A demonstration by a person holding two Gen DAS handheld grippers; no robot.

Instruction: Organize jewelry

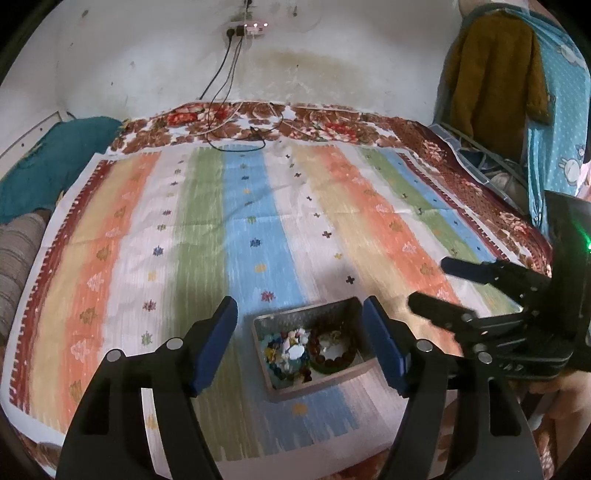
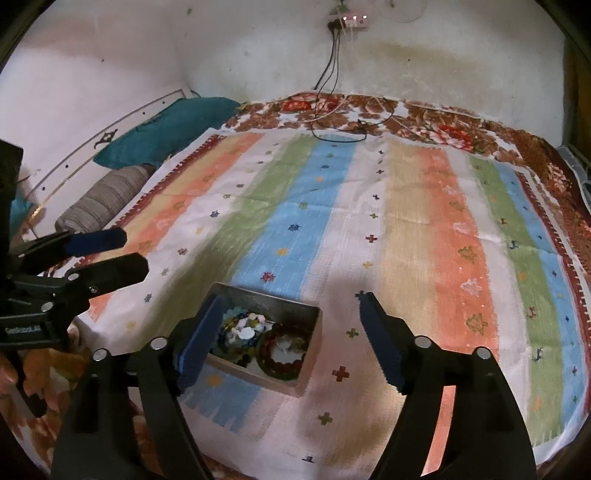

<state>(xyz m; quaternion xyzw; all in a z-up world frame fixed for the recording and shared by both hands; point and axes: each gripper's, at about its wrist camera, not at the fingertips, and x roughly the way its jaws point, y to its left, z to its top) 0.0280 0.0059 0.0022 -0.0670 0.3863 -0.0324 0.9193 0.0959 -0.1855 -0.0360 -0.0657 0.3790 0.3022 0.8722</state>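
Note:
A small grey metal box (image 1: 354,370) sits on the striped cloth (image 1: 258,221) near its front edge. It holds a brown bead bracelet (image 1: 334,363) and a heap of small coloured and white pieces (image 1: 286,349). My left gripper (image 1: 300,314) is open and empty, above and around the box. My right gripper (image 2: 291,308) is open and empty, its left finger over the box (image 2: 310,354). The bracelet (image 2: 282,365) and pieces (image 2: 243,330) also show in the right wrist view. Each gripper shows in the other's view: the right one (image 1: 432,286), the left one (image 2: 129,251).
The cloth (image 2: 406,221) covers a floral bedspread (image 1: 332,129). Black and white cables (image 1: 236,125) lie at the far edge under a wall socket (image 1: 247,29). A teal pillow (image 2: 166,129) and striped bolster (image 2: 103,203) lie left. Clothes (image 1: 495,70) hang right.

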